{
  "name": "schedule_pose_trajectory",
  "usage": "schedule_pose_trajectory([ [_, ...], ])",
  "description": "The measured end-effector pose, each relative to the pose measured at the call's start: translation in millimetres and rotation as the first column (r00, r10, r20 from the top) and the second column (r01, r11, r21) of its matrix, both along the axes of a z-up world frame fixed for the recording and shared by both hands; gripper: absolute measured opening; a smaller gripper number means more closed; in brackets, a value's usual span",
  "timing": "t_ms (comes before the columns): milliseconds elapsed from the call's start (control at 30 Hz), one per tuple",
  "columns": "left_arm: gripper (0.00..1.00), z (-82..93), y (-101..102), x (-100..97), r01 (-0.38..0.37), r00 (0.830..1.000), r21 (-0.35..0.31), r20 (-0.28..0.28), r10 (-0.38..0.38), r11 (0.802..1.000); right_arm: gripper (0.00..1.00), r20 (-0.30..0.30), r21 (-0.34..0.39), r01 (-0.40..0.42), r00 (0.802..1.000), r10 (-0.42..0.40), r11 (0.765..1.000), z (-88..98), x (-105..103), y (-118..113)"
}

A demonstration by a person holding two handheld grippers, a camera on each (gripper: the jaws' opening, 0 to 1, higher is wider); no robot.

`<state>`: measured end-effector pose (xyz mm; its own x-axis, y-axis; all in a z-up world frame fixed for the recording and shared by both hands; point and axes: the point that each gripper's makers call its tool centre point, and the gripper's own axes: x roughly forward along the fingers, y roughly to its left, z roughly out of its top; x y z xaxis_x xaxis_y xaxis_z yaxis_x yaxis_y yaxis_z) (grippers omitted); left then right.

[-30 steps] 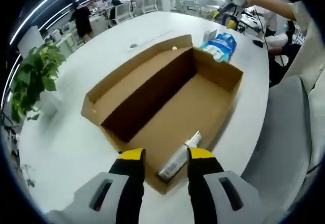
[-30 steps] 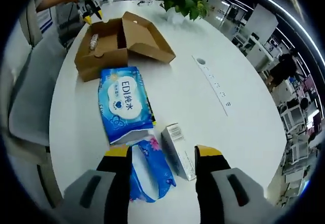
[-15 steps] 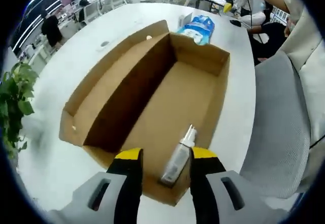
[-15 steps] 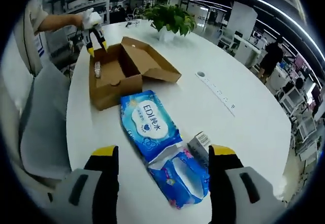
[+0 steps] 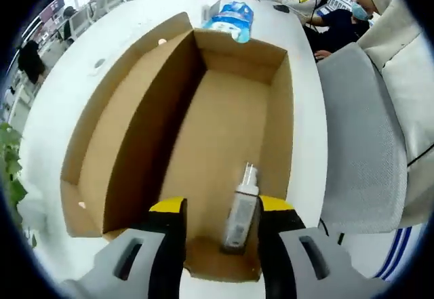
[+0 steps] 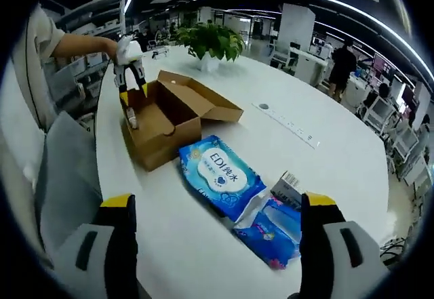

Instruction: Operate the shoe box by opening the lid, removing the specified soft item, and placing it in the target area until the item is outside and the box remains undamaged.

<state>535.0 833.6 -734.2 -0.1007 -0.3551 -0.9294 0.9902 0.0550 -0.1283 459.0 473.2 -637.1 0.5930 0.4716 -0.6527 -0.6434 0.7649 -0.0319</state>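
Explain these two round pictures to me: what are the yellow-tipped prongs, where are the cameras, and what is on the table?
A person holds a two-fingered gripper in each hand; a fisheye camera rides on each. The left gripper view looks down into the open box, with the left gripper open around a small bottle standing up out of the box, not yet clamped. The right gripper view looks across the white table: the right gripper is open and empty, above a blue wipes pack, a smaller blue pack and a small carton. A plant stands behind.
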Motion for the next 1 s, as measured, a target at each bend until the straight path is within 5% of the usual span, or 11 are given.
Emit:
schedule_pose_trajectory([
  [300,0.47,-17.1,-0.3,0.3,0.139,0.988,0.047,-0.071,-0.135,0.989,0.96,0.008,0.063,0.056,0.998,-0.056,0.996,6.6,-15.4,16.3],
  [567,0.49,-29.2,-0.4,-6.6,0.249,0.96,0.069,-0.149,-0.237,0.966,0.96,-0.003,0.109,0.11,0.994,-0.11,0.988,4.4,-26.2,27.8],
  [800,0.51,-45.0,-2.5,-9.2,0.339,0.931,0.091,-0.174,-0.32,0.936,0.96,-0.019,0.118,0.153,0.988,-0.151,0.981,-2.3,-28.5,25.2],
  [1000,0.53,-54.8,-2.3,-6.9,0.359,0.926,0.105,-0.166,-0.34,0.927,0.96,-0.022,0.12,0.175,0.985,-0.173,0.977,-4.9,-28.4,24.0],
])
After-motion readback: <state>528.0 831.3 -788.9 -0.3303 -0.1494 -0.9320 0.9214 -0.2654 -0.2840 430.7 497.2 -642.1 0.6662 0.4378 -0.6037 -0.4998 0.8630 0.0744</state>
